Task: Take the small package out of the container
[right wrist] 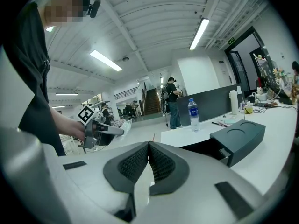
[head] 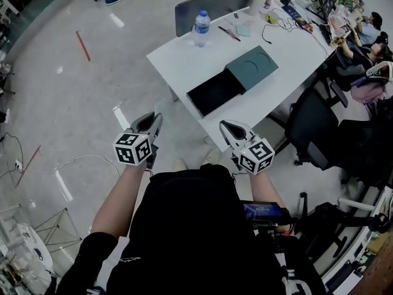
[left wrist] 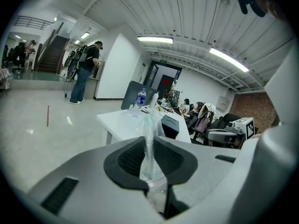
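Your left tool [left wrist: 150, 146] is clamped on the small package [left wrist: 149, 127], a clear, crinkly plastic bag, out in the air and well apart from the desk [head: 184, 63] and the open dark container [head: 236, 78]. It looks light, soft and slippery, so the safest pinch is low on its flattened body, not on a loose edge. Your right tool [right wrist: 148, 149] is closed on nothing.
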Demonstrator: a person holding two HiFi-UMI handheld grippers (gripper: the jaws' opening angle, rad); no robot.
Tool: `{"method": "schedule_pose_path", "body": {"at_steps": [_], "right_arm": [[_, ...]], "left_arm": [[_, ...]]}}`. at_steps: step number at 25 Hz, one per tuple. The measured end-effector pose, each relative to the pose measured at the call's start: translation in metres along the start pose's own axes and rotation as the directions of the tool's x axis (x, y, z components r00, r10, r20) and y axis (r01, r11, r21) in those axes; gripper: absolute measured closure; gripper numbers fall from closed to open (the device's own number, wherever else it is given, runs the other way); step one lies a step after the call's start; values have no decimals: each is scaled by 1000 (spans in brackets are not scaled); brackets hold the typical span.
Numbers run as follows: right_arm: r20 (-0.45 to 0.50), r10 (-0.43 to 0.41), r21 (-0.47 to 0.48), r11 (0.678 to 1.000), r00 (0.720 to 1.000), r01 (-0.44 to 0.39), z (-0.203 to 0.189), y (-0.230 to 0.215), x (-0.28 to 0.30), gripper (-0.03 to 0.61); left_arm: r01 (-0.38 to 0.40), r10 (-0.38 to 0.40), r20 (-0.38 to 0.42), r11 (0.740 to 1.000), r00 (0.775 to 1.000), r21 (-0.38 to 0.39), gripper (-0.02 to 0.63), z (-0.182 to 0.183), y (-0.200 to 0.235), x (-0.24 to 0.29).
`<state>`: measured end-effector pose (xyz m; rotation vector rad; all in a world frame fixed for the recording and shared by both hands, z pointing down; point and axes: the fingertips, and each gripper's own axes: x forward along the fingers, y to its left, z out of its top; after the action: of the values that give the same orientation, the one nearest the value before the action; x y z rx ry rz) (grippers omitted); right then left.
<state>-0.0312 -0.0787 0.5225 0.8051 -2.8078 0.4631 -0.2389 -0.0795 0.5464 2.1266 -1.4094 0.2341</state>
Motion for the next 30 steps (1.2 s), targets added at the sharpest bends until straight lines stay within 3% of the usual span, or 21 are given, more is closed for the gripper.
{"method": "schedule_pose_path", "body": {"at_steps": [10, 30], "right_arm": [[37, -3, 32, 999, 999, 2, -6, 26, 4, 552], [41, -34, 42, 999, 999, 33, -14, 56, 6, 552]], "left_arm": [[-2, 4, 42, 999, 999, -50, 549, -29, 20, -40], [31, -30, 66, 999, 997, -23, 549, -44, 29, -75]]}}
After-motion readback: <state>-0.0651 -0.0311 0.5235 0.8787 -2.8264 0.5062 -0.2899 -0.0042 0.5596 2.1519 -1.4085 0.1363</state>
